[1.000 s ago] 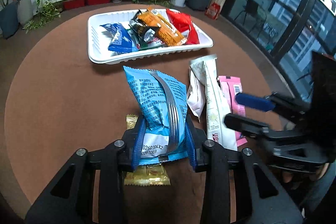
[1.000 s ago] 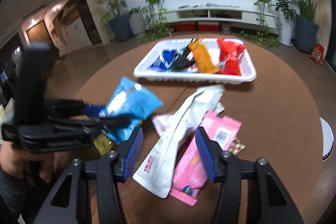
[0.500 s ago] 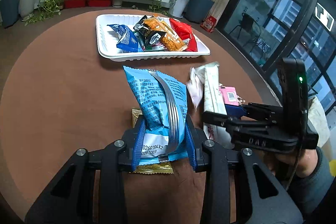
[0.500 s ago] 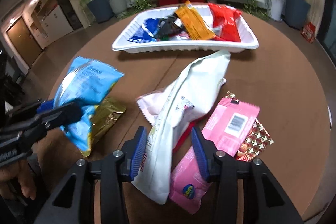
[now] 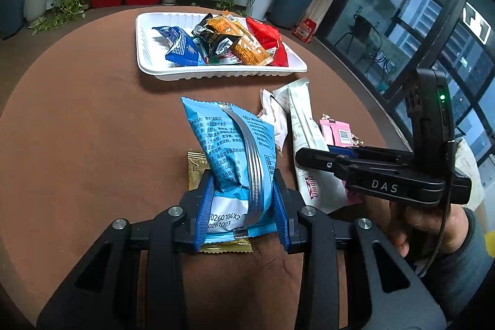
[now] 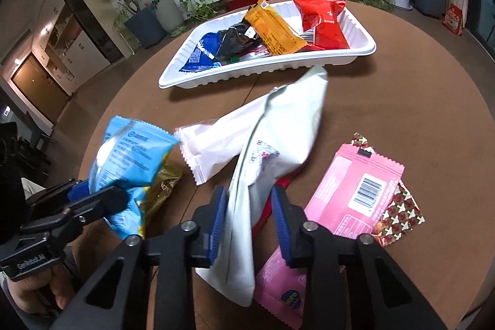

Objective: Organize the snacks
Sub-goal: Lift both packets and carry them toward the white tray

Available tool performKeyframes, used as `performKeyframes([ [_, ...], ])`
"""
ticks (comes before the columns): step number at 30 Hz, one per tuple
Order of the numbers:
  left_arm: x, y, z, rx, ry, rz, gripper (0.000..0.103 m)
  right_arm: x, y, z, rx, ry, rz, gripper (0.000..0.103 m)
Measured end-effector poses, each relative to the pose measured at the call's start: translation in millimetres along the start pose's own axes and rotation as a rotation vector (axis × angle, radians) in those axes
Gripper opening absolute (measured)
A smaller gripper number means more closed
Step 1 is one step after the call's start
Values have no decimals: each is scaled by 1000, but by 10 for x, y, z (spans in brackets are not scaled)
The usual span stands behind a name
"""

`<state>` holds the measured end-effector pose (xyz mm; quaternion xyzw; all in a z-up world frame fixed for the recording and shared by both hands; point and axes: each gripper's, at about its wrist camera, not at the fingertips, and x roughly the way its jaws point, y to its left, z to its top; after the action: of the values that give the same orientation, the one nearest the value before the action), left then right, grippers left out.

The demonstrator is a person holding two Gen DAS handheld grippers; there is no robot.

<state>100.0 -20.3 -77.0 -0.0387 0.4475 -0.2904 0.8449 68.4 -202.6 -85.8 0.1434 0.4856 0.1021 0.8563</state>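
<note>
Left tool [image 5: 243, 207] clamps blue bag [image 5: 235, 150]; right tool [image 6: 249, 220] closing around white pouch [image 6: 278, 138].

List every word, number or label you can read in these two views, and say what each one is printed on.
"DAS": side of the right tongs.
"GenRobot.AI": side of the left tongs.
"0260104X2" above "0261003": white bottom panel of the light blue crinkled snack bag held in the left tongs.
Chinese text on that bag: too small to read.
Barcode digits and small print on the pink flat foil packet: too blurred.
Print on the long white pouch: unreadable.
</note>
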Motion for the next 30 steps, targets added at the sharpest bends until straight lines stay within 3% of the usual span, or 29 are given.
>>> performKeyframes([
  [3, 10, -16, 1, 4, -2, 3, 32, -39, 17, -10, -5, -4, 11, 24],
  [30, -234, -126, -213, -11, -32, 10, 32, -445, 254, -225, -81, -99, 5, 21],
])
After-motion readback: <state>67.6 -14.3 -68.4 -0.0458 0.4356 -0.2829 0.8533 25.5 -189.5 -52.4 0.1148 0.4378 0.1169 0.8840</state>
